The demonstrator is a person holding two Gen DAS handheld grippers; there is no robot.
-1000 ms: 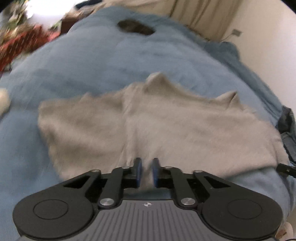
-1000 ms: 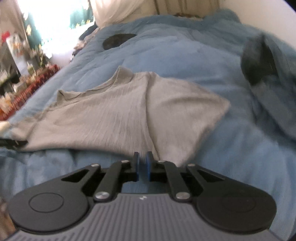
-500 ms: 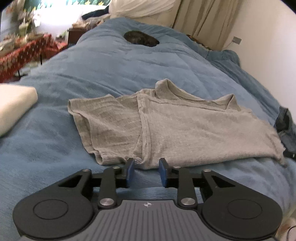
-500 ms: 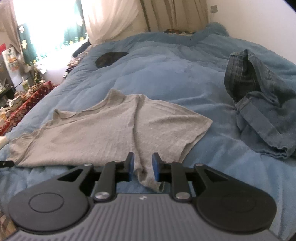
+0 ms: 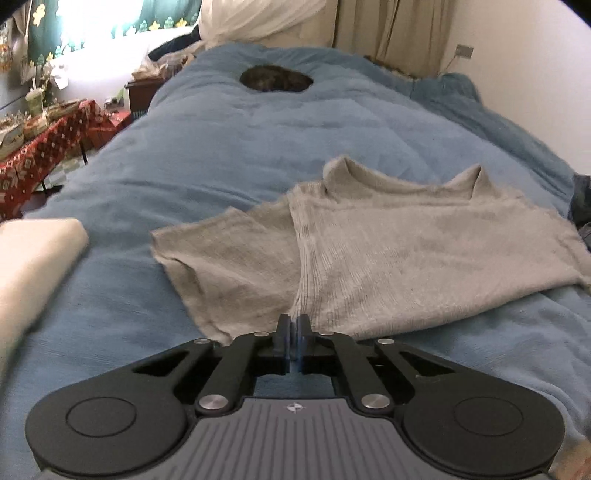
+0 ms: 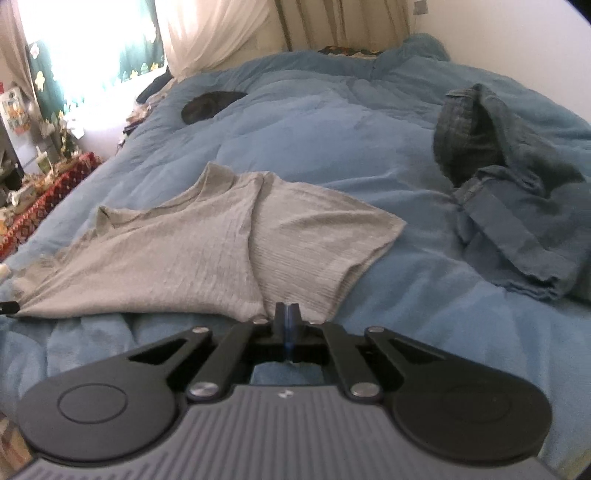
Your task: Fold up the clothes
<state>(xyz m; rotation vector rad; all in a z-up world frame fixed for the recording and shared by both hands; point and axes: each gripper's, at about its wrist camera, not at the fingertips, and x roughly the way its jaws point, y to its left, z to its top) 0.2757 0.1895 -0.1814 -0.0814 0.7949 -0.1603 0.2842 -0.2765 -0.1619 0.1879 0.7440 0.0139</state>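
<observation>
- grey t-shirt (image 5: 388,254) lies flat on the blue bed cover (image 5: 229,155), neck opening toward 12 o'clock, hem toward the cameras at 6
- both sleeve sides folded in over the body; left flap (image 5: 221,254) lies at 9 o'clock of a ridge seam running 12 to 6, right flap (image 6: 314,240) at 3 o'clock in the right wrist view
- left tool (image 5: 294,328) clenched at the shirt's near hem, at 6 o'clock of the seam; the pads look pinched on the hem fabric, but the edge is blurred so hard to be sure
- right tool (image 6: 287,314) clenched at the near hem on the shirt's other side, fabric edge right at the tips; a thin blue line shows between the pads
- left tool's tip just visible in the right wrist view at 9 o'clock, by the shirt's far corner
- crumpled jeans (image 6: 517,206) on the bed at 2 o'clock of the shirt, apart from it
- folded cream cloth (image 5: 33,266) at 9 o'clock of the shirt in the left wrist view, well apart
- dark round patch (image 5: 275,78) far up the bed at 12 o'clock, cannot tell what it is
- table with a red patterned cloth (image 5: 40,151) beside the bed at 10 o'clock, clutter on it
- bright window and curtains (image 6: 221,33) at 11 to 12 o'clock, white wall at 2
</observation>
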